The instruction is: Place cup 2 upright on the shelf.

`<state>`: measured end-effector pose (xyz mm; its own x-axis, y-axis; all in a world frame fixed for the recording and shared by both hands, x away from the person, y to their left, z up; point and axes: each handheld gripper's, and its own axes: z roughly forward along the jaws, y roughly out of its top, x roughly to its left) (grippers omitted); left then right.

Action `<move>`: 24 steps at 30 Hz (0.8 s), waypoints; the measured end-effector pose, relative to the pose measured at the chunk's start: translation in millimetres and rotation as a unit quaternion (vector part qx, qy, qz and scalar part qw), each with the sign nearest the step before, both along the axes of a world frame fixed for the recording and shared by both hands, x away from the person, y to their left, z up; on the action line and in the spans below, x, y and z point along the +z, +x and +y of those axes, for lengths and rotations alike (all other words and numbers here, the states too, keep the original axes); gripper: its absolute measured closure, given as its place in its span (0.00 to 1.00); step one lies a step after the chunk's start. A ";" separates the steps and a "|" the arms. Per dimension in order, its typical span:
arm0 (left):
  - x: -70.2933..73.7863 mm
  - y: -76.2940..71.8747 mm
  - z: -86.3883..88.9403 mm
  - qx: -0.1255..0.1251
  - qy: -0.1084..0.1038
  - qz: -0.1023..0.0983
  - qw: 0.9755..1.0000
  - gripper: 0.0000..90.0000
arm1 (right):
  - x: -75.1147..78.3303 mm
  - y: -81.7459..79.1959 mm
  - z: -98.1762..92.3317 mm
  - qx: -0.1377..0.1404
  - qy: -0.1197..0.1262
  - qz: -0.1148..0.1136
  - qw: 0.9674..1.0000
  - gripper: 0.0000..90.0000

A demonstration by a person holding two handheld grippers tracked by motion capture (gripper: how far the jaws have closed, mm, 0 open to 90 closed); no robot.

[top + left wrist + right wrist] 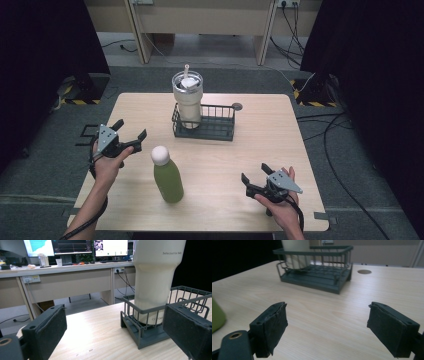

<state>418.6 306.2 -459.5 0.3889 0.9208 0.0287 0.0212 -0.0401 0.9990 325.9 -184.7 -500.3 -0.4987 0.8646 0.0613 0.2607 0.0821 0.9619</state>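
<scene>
High view shows the green bottle [167, 177] upright on the worktop [260, 150] between both tools — left tool [131, 140] and right tool [254, 181] spread, holding nothing. A careless sideways nudge could likely topple it — tall, narrow base.

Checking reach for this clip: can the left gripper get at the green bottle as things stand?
Probably yes. The left gripper is open with nothing between its jaws, and bare table lies between it and the green bottle, which stands upright, apart from the basket.
</scene>
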 end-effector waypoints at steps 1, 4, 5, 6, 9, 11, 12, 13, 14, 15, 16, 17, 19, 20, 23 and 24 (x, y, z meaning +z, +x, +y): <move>-0.7 -1.4 0.5 0.001 -0.001 0.000 1.000 0.05 | 4.2 -3.0 3.9 0.008 0.003 -0.005 1.000 0.17; -3.6 -6.3 1.6 0.003 0.004 0.002 1.000 0.05 | 12.0 -8.6 12.4 0.024 0.006 -0.017 1.000 0.15; -4.5 -7.4 2.1 0.004 0.003 0.003 1.000 0.05 | 14.2 -10.2 15.3 0.028 0.003 -0.022 0.999 0.14; -5.1 -8.3 2.3 0.005 0.000 0.004 1.000 0.05 | 15.8 -11.4 18.7 0.032 0.005 -0.024 0.999 0.13; -5.2 -10.3 2.3 0.005 0.001 0.003 1.000 0.05 | 20.4 -13.7 27.3 0.045 0.002 -0.030 0.999 0.11; -5.1 -11.5 2.1 0.006 -0.002 0.004 1.000 0.05 | 23.8 -14.9 32.8 0.053 0.003 -0.035 0.998 0.11; -5.2 -11.9 1.9 0.006 -0.002 0.004 1.000 0.05 | 25.6 -15.4 35.6 0.059 0.006 -0.037 0.998 0.11; -5.4 -12.2 1.9 0.007 -0.002 0.004 1.000 0.05 | 27.3 -15.9 38.5 0.065 0.009 -0.037 0.997 0.11; -5.8 -12.4 2.0 0.008 -0.002 0.005 1.000 0.05 | 28.9 -15.8 41.7 0.071 0.010 -0.040 0.997 0.11; -6.0 -12.5 2.4 0.008 -0.002 0.006 1.000 0.05 | 30.6 -15.8 44.8 0.076 0.011 -0.042 0.996 0.11; -6.2 -12.5 2.6 0.009 -0.001 0.006 1.000 0.05 | 32.2 -15.6 48.4 0.083 0.014 -0.043 0.995 0.11; -6.3 -12.5 2.9 0.009 -0.001 0.006 1.000 0.05 | 33.7 -15.7 52.2 0.090 0.016 -0.043 0.995 0.11; -6.4 -12.5 3.6 0.010 -0.002 0.006 1.000 0.05 | 36.1 -15.1 60.4 0.103 0.015 -0.046 0.994 0.11; -6.5 -12.4 4.0 0.010 -0.002 0.006 1.000 0.05 | 37.1 -14.8 64.4 0.109 0.015 -0.046 0.993 0.11; -7.2 -12.0 4.9 0.011 -0.002 0.006 1.000 0.05 | 39.0 -13.5 77.8 0.128 0.014 -0.048 0.990 0.11; -7.4 -11.9 5.1 0.011 -0.002 0.007 1.000 0.05 | 39.4 -13.4 81.8 0.133 0.013 -0.046 0.990 0.11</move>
<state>406.7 311.4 -466.9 0.3694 0.9291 0.0195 0.0351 -0.0350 0.9988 312.5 -102.9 -460.9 -0.7125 0.7012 0.0256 0.1436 0.1100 0.9835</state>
